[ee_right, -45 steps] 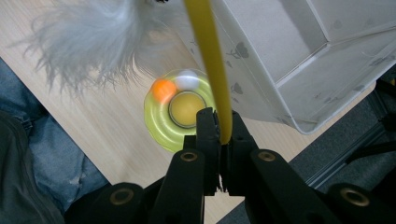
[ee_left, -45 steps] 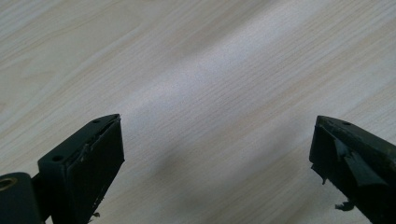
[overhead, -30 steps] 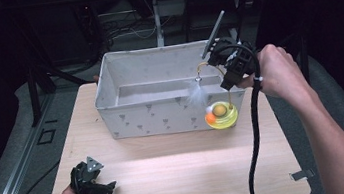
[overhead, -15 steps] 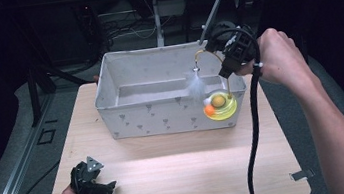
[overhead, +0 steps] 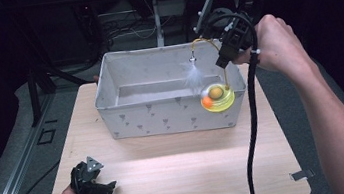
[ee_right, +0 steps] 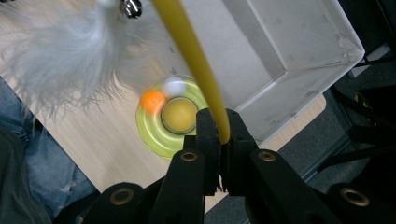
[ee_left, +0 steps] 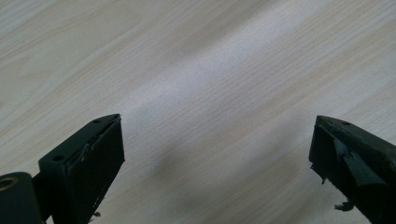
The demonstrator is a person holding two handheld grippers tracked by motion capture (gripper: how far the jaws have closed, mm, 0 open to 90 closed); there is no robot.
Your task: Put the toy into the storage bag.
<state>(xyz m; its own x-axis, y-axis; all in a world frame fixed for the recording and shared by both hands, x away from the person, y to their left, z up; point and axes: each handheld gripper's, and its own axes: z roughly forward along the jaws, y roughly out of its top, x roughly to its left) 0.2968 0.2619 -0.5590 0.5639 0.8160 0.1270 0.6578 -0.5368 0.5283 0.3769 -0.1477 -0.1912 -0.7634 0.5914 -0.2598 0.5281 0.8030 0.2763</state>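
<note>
The right gripper (overhead: 224, 60), at about 1 o'clock over the worktop (overhead: 180, 176), is clamped on the thin yellow stalk (ee_right: 196, 60) of a cat toy (overhead: 217, 97). The toy's lime-green disc (carrying an orange ball (ee_right: 152, 101) and a white one) hangs in the air at the near right corner of the grey fabric bin (overhead: 162, 116), its white feather (overhead: 193, 76) dangling over the bin's inside. The left gripper (overhead: 102, 186) rests at 7 o'clock, jaws spread wide above bare wood.
</note>
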